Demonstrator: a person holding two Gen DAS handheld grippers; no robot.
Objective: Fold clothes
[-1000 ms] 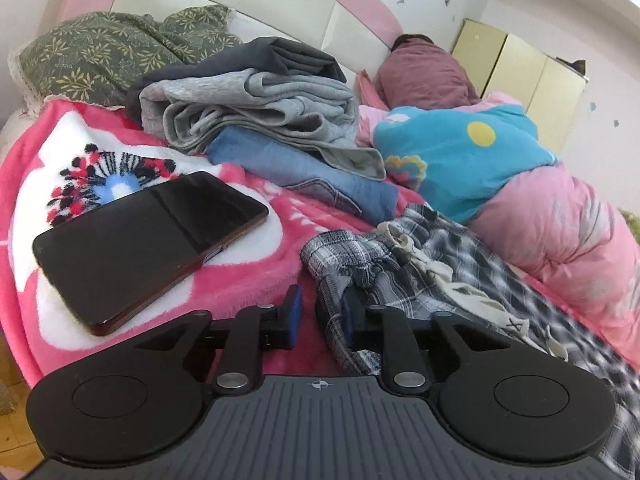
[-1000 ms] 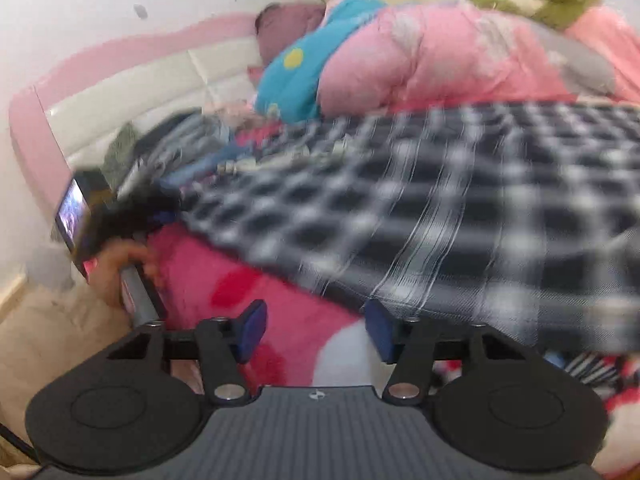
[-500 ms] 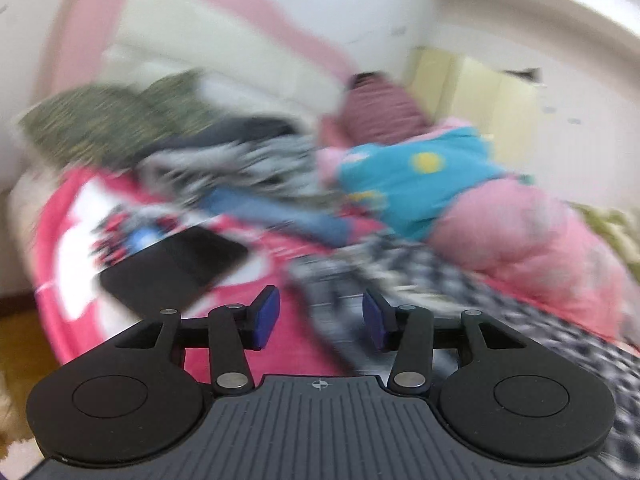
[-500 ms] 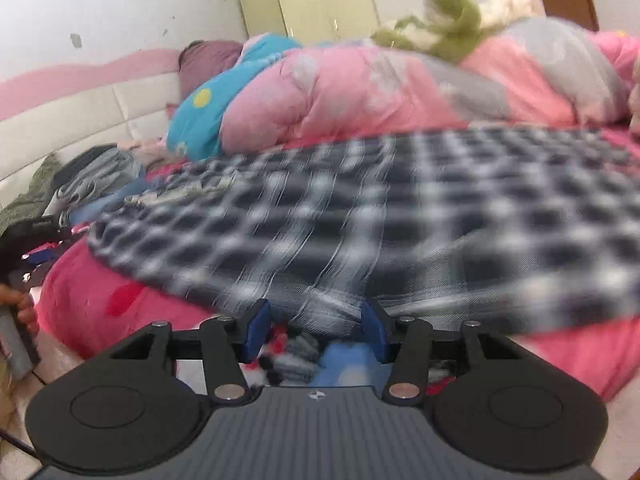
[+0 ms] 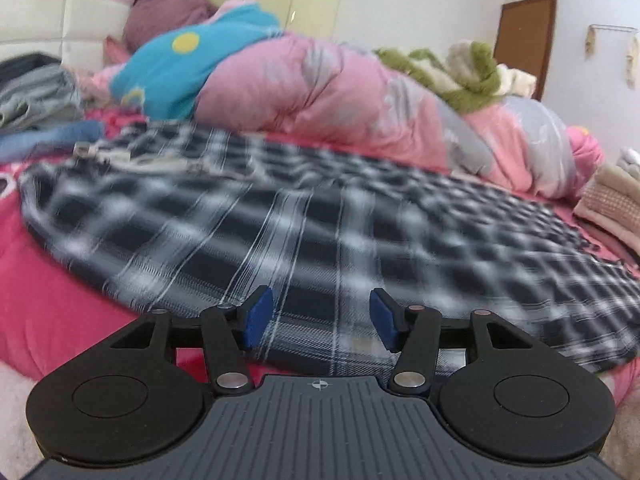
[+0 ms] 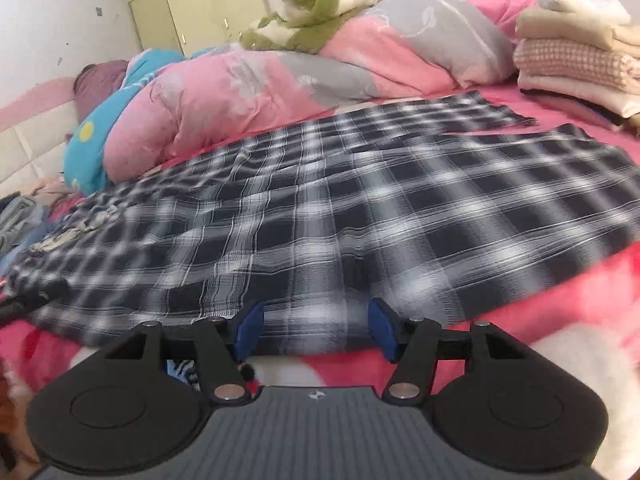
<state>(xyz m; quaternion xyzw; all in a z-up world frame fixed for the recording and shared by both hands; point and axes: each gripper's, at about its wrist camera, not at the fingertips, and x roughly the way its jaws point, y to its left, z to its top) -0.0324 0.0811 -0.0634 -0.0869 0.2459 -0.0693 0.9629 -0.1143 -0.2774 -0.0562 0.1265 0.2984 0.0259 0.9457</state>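
Lying spread ahead of both claws, plaid trousers [image 6: 360, 216], left gripper [image 5: 320, 320] and right gripper [image 6: 316, 330] just widened, nothing gripped

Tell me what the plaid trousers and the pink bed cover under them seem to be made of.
Plaid trousers: thin woven cloth, likely cotton or flannel, matte; fine weave lines show and the fabric lies flat in soft ripples. Pink bed cover: plush fleece, probably synthetic; its surface looks fuzzy with a soft sheen. Fibre content cannot be confirmed by look alone.

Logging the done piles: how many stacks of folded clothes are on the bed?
2. Beige-and-cream stack at the bed's far right corner; grey-and-denim stack at the far left by the headboard. The quilt may hide others.
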